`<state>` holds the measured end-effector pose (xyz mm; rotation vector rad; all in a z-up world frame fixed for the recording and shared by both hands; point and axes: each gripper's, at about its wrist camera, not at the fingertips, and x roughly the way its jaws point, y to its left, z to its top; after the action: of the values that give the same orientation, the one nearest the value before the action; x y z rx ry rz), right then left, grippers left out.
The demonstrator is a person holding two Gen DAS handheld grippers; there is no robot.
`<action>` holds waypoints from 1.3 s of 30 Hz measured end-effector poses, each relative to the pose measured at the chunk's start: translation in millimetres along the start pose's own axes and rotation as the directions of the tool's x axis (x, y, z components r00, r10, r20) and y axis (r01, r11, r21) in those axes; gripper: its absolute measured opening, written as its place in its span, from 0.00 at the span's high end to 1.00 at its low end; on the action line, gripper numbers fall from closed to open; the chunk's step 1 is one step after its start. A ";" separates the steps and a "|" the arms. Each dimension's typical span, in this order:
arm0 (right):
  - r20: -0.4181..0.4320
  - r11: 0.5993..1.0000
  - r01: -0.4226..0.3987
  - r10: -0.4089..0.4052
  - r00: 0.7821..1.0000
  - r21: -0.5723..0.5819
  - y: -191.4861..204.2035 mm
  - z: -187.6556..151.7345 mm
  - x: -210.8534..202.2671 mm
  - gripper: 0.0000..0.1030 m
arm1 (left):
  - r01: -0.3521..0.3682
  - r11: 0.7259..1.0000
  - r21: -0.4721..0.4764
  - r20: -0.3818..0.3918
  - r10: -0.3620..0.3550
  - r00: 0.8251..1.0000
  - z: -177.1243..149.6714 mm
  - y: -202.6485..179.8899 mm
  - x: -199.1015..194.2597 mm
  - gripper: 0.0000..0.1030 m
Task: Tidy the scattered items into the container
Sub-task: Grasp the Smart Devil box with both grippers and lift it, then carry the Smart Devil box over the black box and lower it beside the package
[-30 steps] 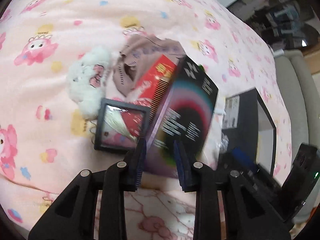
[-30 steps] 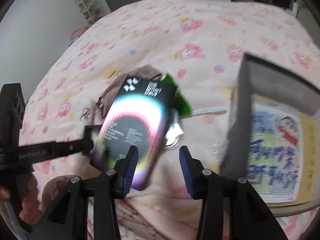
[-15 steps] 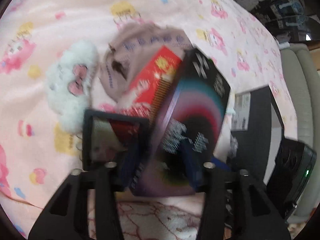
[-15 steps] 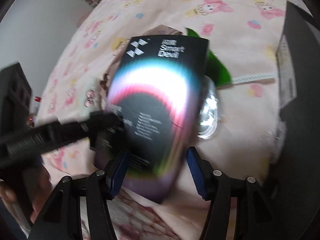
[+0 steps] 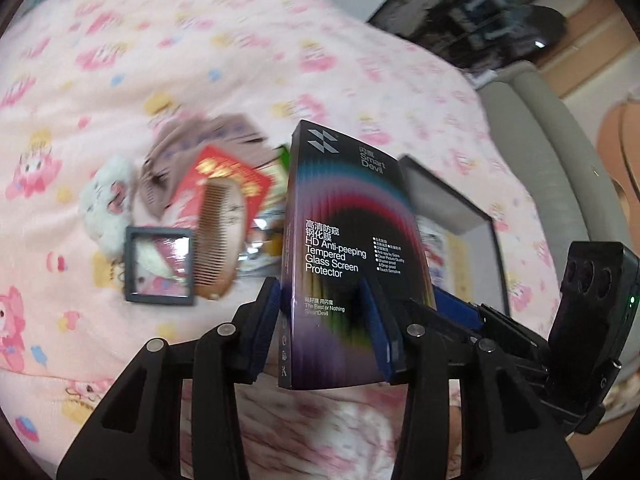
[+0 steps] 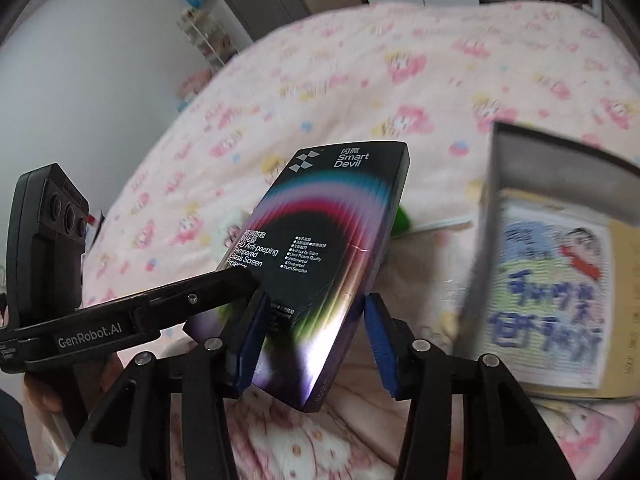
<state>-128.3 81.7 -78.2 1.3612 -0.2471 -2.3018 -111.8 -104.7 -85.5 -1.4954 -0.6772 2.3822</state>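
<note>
A black "Smart Devil" screen-protector box (image 5: 348,248) hangs tilted above the pink bedspread. My left gripper (image 5: 324,320) is shut on its lower part, one pad on the spine and one on the printed face. In the right wrist view the same box (image 6: 332,240) sits between the blue pads of my right gripper (image 6: 314,332). Those jaws are closing, with the pads against the box's two long edges. The left gripper (image 6: 160,304) reaches in from the left. The grey container (image 6: 560,148) stands to the right and holds a cartoon booklet (image 6: 552,280).
On the bed left of the box lie a brown comb (image 5: 218,236), a red packet (image 5: 224,176), a black-framed square (image 5: 160,266), a white plush (image 5: 108,200) and a brownish cloth (image 5: 192,136). A green item (image 6: 402,220) peeks from behind the box. A person's hand (image 6: 40,392) holds the left gripper.
The box leaned on the pile before; now it is lifted off it, with both grippers around it. The left jaws widened and took it, and both grippers rose.
</note>
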 end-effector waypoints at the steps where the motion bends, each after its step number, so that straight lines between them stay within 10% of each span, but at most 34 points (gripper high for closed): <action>1: 0.017 1.000 0.006 -0.006 1.000 -0.002 -1.9 -0.8 -10.7 0.57 | 0.011 1.000 0.023 0.005 -0.011 1.000 -1.9 -12.1 -3.8 0.58; 16: 0.077 0.976 0.193 -0.201 0.977 0.106 -146.2 -20.8 -116.0 0.57 | 0.199 0.955 0.219 -0.186 -0.160 0.969 4.3 -175.1 103.9 0.59; 24: -0.026 0.966 0.170 -0.169 0.985 0.196 -235.8 -29.4 -80.8 0.57 | 0.150 0.964 0.219 -0.305 -0.078 0.949 -5.6 -198.8 188.1 0.59; 39: -0.043 0.926 0.261 -0.259 0.965 0.272 -261.4 -40.7 -71.3 0.58 | 0.083 0.946 0.315 -0.353 0.036 0.935 -27.2 -209.9 228.1 0.62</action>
<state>-139.3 348.4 -140.0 1.6231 -0.4212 -2.5545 -196.0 183.5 -167.0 -1.6860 -0.2027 1.9992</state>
